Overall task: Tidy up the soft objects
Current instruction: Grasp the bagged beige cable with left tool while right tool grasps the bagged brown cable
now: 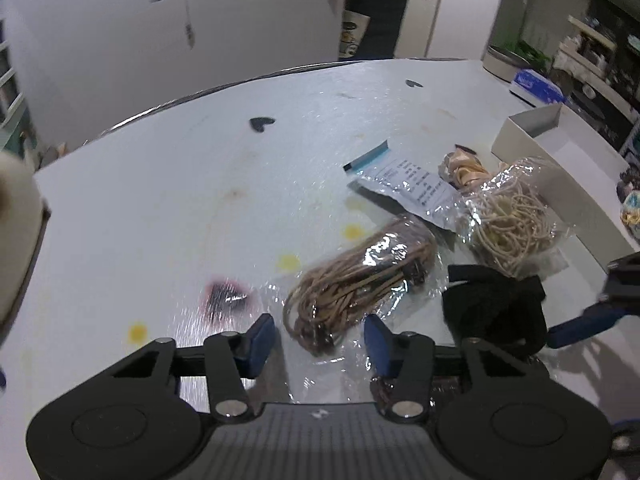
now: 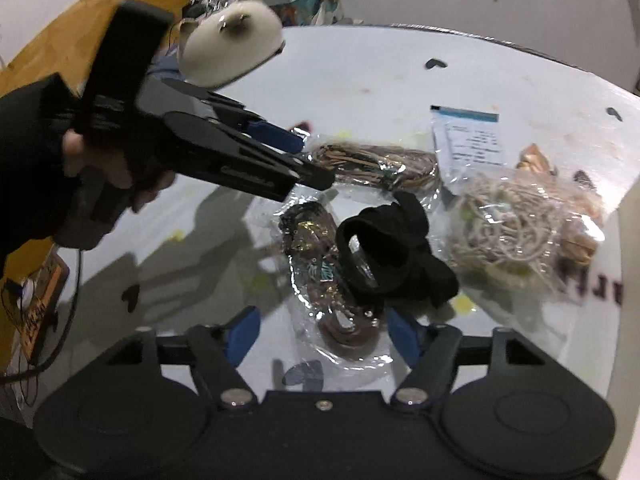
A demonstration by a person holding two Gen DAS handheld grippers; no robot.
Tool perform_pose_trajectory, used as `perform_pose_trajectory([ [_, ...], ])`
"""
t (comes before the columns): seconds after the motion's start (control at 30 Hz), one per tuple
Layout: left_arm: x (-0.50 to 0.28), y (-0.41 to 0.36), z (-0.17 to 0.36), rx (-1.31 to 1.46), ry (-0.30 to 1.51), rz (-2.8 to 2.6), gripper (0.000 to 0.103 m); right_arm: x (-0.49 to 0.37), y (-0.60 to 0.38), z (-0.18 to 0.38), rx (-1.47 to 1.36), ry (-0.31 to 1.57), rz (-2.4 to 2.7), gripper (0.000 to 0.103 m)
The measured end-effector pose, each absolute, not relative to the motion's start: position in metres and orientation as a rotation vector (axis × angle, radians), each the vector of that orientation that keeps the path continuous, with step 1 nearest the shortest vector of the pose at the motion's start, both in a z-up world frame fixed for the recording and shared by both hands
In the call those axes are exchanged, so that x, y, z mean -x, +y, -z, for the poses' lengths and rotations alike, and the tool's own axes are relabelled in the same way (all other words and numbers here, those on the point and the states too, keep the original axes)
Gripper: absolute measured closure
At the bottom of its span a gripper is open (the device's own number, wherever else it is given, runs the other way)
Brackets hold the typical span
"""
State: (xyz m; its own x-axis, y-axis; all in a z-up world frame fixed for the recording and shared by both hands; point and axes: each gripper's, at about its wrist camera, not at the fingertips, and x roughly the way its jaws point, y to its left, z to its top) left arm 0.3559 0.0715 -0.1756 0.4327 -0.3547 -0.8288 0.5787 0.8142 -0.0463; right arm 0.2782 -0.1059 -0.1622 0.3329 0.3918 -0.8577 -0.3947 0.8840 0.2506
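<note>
A clear bag of tan cord [image 1: 352, 284] [image 2: 376, 162] lies on the white table. My left gripper [image 1: 320, 340] [image 2: 308, 160] is open, its fingers either side of the bag's near end. A black fabric band [image 1: 496, 304] [image 2: 384, 252] lies beside it. A bag of dark brown cord [image 2: 324, 276] lies between the open fingers of my right gripper [image 2: 324, 340], whose blue fingertip [image 1: 580, 322] shows at the right of the left wrist view. A bag of cream cord [image 1: 508, 216] [image 2: 508, 224] and a peach ribbon [image 1: 464, 168] lie further right.
An open white box [image 1: 560, 160] stands at the table's right side. A printed flat packet [image 1: 412, 188] [image 2: 472, 140] lies behind the bags. A white plush toy [image 2: 228, 48] [image 1: 12, 232] sits at the left table edge. A tissue box [image 1: 536, 86] is at the back right.
</note>
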Motion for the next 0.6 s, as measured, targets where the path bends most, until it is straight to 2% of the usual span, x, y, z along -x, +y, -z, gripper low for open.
perform_pose_trajectory([
  [0.1,-0.346,0.080,0.174,-0.222,0.976,0.553,0.056,-0.283,-0.100,0.172,0.042,1.130,-0.508,0.031],
  [0.2,-0.338,0.083,0.172,-0.199,0.991,0.532,0.055,-0.284,-0.096,0.180,0.088,1.141,-0.506,0.039],
  [0.27,-0.331,0.083,0.169,-0.206,0.984,0.539,0.046,-0.280,-0.097,0.180,0.117,1.128,-0.507,0.046],
  [0.3,-0.330,0.083,0.166,-0.208,0.976,0.553,0.036,-0.278,-0.100,0.180,0.118,1.131,-0.511,0.049],
  [0.33,-0.330,0.082,0.163,-0.213,0.966,0.570,0.031,-0.275,-0.103,0.181,0.115,1.136,-0.513,0.051],
  [0.5,-0.350,0.072,0.146,-0.232,0.919,0.638,0.016,-0.258,-0.119,0.181,0.097,1.154,-0.512,0.060],
  [0.6,-0.369,0.058,0.146,-0.270,0.925,0.686,0.011,-0.248,-0.127,0.181,0.080,1.170,-0.511,0.070],
])
